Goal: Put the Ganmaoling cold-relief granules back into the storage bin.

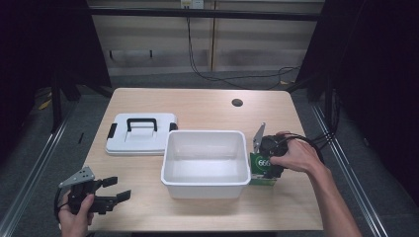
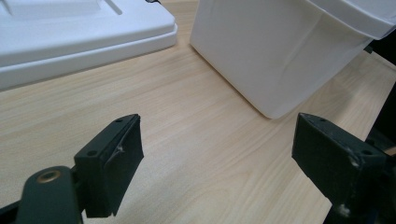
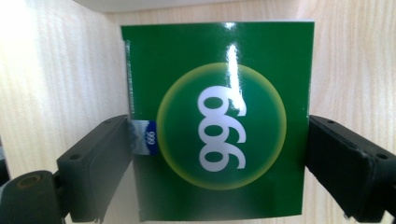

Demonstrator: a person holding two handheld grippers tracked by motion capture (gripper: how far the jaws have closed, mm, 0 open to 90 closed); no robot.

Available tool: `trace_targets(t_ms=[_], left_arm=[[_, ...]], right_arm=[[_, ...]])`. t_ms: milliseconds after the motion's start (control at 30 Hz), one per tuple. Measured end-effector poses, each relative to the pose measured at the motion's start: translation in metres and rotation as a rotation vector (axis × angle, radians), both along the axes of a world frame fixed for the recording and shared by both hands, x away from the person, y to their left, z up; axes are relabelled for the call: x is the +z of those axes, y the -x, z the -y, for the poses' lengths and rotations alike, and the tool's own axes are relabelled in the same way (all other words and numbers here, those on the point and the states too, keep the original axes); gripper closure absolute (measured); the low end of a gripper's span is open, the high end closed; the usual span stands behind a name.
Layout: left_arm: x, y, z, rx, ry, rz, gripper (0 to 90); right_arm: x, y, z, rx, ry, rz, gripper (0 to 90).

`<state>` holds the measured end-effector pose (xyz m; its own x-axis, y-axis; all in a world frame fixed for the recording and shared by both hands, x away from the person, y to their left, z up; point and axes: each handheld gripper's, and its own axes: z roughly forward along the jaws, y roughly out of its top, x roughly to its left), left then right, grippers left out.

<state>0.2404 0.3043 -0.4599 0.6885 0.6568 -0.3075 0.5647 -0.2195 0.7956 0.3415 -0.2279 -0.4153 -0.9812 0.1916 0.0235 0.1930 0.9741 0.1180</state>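
At 3 o'clock of the white bin (image 1: 205, 163), touching its wall, the green box (image 3: 219, 121) lies flat on the table (image 1: 197, 106), the right gripper (image 3: 217, 154) straight above with jaws pressed on both side faces; left gripper (image 1: 113, 190) rests wide open at 7 o'clock.

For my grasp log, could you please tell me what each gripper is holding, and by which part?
The right gripper clamps the green box by its two opposite side edges, beside the white bin. The left gripper is open over the table, holding nothing.
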Motion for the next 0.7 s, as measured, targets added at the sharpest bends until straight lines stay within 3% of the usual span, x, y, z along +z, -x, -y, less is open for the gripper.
trace_targets(t_ms=[267,700], left_arm=[[0.0001,0.0002,0.0,0.001,0.0,0.0,16.3],[0.0006,0.0006,-0.0007,0.003,0.01,0.002,16.3]], right_arm=[[-0.0057,-0.002,-0.004,0.03,0.011,-0.001,12.9],[-0.0037,-0.0014,-0.0004,0.012,0.009,-0.019,16.0]])
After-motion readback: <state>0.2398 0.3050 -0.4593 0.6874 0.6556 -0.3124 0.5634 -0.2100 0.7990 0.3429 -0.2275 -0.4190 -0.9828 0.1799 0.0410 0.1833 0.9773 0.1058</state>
